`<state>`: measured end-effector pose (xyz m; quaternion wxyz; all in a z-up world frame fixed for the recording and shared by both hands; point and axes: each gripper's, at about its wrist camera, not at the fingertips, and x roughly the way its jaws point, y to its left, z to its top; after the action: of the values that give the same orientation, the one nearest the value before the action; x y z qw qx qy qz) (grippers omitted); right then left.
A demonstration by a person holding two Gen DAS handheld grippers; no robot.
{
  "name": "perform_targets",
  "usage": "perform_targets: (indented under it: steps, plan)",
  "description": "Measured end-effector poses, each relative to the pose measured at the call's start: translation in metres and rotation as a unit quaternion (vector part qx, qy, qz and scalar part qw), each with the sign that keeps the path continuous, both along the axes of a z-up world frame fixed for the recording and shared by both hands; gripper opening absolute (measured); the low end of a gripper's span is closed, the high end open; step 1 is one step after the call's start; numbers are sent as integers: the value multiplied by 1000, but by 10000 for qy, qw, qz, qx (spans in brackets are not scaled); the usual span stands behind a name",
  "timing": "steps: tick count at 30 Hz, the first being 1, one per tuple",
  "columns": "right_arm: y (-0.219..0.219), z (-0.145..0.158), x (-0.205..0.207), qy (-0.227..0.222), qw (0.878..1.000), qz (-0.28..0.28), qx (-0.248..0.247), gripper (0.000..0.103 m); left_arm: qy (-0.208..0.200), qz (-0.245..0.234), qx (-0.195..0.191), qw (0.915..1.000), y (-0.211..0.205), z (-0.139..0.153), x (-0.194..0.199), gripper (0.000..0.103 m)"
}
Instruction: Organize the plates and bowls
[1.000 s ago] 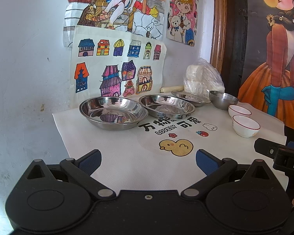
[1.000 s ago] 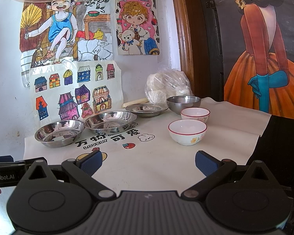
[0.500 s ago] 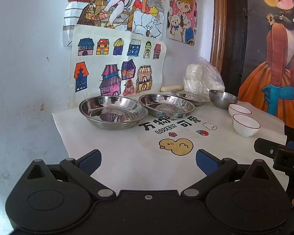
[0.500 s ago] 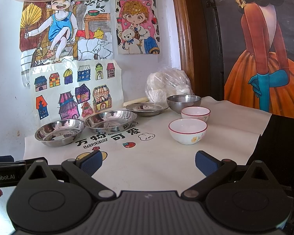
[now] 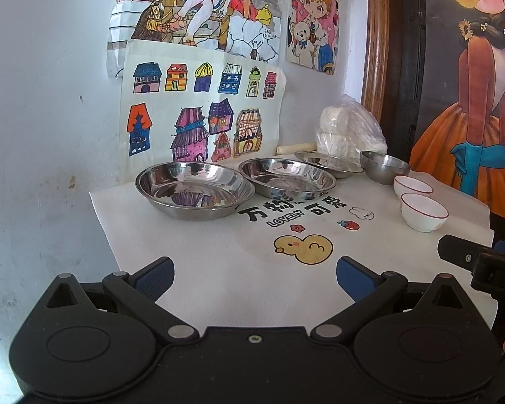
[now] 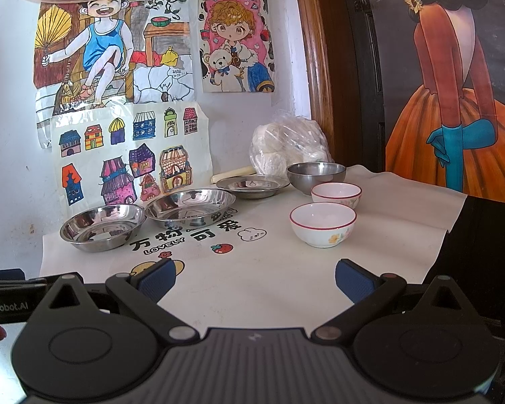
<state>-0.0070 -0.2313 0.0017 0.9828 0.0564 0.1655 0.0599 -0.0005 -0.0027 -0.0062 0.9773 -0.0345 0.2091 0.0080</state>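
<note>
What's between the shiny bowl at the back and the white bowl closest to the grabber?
Another white bowl with a red rim sits between the steel bowl and the near white bowl. The right wrist view shows it best.

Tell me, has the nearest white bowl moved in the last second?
No. In the right wrist view the nearest white bowl sits right of the strawberry print on the cloth, same as before.
</note>
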Motion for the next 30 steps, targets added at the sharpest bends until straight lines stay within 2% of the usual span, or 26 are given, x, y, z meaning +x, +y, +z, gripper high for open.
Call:
perform_targets:
  steps: [18,22,30]
  plan:
    - [1,0,1,28,10000,17,12,103,92,61,24,9999,3,-2,6,102]
    - [3,-3,2,18,10000,75,19,103,229,199,-118,9995,11,-2,12,102]
    - [5,13,10,-12,9989,461,-32,103,115,415,17,9991,30,19,31,102]
